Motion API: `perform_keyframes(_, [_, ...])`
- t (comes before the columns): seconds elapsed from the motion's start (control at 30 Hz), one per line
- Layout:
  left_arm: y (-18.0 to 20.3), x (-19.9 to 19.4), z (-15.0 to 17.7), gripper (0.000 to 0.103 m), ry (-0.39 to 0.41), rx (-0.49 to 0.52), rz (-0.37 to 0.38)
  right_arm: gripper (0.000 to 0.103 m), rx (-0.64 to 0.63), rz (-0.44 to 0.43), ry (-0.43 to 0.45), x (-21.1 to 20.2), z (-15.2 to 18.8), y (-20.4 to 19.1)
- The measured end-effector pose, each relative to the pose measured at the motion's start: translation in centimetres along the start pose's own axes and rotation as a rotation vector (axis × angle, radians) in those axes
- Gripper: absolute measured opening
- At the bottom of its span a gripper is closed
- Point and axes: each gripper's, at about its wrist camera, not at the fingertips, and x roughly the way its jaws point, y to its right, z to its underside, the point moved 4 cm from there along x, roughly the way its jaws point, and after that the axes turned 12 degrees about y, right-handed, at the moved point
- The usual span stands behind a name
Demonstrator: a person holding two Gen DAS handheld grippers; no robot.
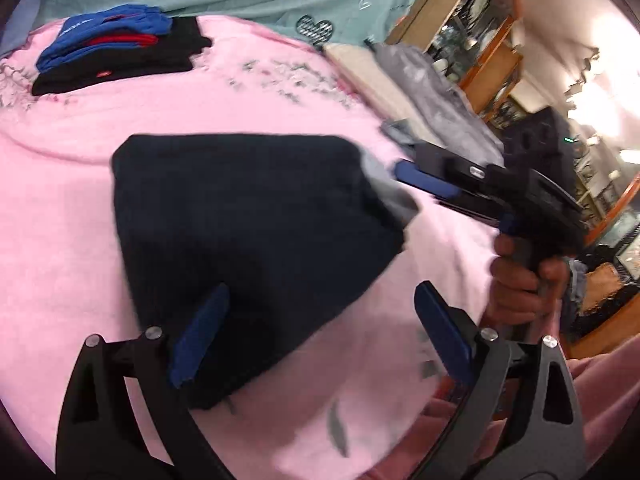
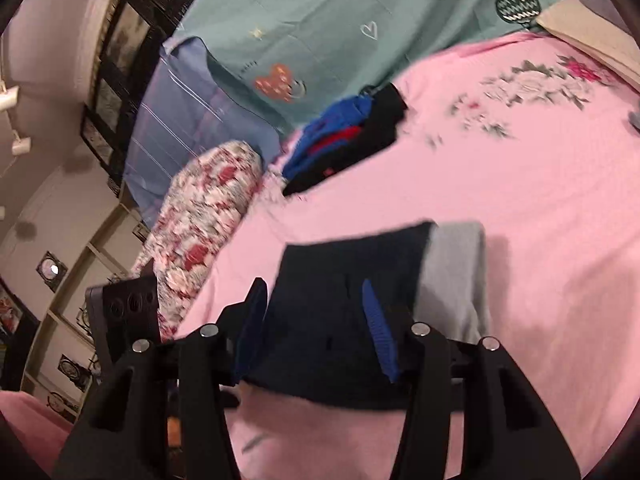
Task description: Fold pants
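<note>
Folded dark pants (image 1: 248,240) lie on the pink bedspread (image 1: 200,104). Left gripper (image 1: 320,344) jaws wide apart, empty, over the near edge. Right gripper (image 2: 316,328) also spread, apparently gripping nothing; frames blurred.

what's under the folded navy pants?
The navy pants lie on the pink bedspread; a grey layer shows at one edge. Anything else beneath is covered.

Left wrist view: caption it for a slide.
Open left hand-held gripper over folded dark pants on a pink blanket; right hand-held gripper at their far edge.
</note>
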Motion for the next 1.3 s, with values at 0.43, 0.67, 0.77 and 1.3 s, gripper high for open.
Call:
perform_keyframes(0.43, [-1.7, -1.5, 0.8, 0.098, -0.003, 0.003, -0.138, 0.055, -0.024, 0.074, 0.061, -3.7, 0.8, 1.0])
perform_keyframes(0.67, [-6.9, -2.7, 1.1, 0.098, -0.006, -0.198, -0.245, 0.055, -0.176, 0.044, -0.011, -4.4, 3.8, -1.6])
perform_keyframes(0.77, [-7.5, -3.0, 1.4, 0.098, -0.010, -0.233, -0.256, 0.055, -0.238, 0.008, -0.059, -3.5, 5.1, -3.1])
perform_keyframes(1.3, [-9.0, -4.8, 2.1, 0.098, -0.022, -0.222, -0.376, 0.055, -0.646, -0.089, -0.226, 1.0, 11.3, -11.0])
